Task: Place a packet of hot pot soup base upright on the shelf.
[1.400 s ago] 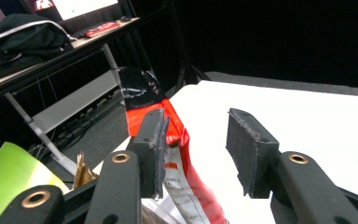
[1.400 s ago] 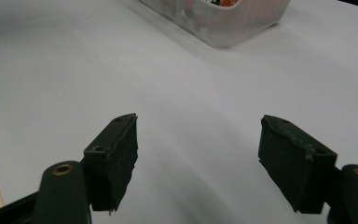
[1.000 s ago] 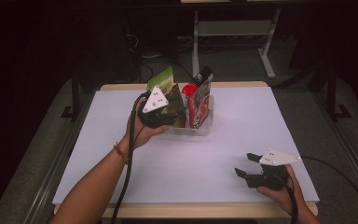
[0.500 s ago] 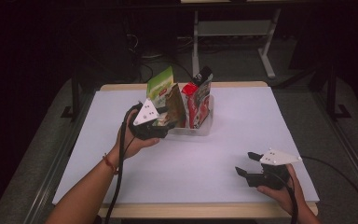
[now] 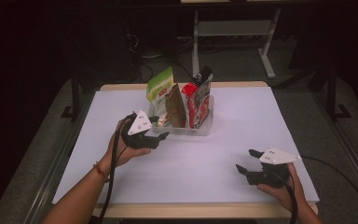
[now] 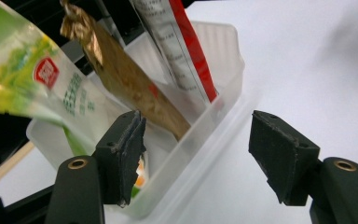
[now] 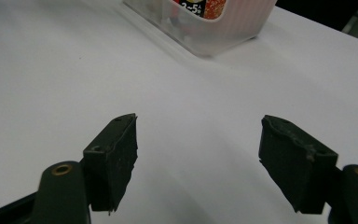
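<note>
Beside the clear tub [image 5: 200, 129] holding three upright snack packets, the left gripper [image 5: 161, 129] has just been opening, empty; well apart, the right gripper [image 5: 246, 161] gapes empty.

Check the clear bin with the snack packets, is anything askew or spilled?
Nothing spilled. The green packet leans out over the clear bin's left end, while the brown packet and red packet stand more upright.
</note>
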`<state>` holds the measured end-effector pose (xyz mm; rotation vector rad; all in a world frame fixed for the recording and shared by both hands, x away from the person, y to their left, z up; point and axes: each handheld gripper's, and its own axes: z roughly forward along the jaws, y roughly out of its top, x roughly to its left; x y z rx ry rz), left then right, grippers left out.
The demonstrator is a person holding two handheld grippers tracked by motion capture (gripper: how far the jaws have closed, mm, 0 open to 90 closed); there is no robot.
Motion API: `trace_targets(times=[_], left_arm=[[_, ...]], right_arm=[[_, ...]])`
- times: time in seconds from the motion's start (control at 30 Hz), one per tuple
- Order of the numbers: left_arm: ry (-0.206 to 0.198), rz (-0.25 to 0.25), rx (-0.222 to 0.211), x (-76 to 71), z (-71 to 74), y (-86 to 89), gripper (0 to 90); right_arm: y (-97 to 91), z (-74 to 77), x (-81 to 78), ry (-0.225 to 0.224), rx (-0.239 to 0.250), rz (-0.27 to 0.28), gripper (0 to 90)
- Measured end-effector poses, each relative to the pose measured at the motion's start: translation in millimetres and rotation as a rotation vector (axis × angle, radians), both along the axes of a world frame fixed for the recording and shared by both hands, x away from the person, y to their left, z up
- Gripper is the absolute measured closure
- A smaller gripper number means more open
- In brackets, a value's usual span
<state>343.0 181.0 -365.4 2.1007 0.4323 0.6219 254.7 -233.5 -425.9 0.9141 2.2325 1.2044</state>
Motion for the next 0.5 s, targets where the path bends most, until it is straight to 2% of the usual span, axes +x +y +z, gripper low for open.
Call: trace_targets(times=[0.13,0.27,0.5], left_arm=[[-0.001,0.006,0.038,-5.0,-8.7,9.0,32.0],[0.001,0.022,0.053,-8.6,-18.3,20.3,30.8],[0.021,0.053,0.036,-14.9,-29.7,44.9,30.5]], right_arm=[[1.1,1.1,0.8,-0.017,-0.020,0.001,26.8],[0.9,1.2,1.4,-0.027,-0.034,-0.006,26.8],[1.5,1.5,2.0,-0.051,-0.069,-0.004,26.4]])
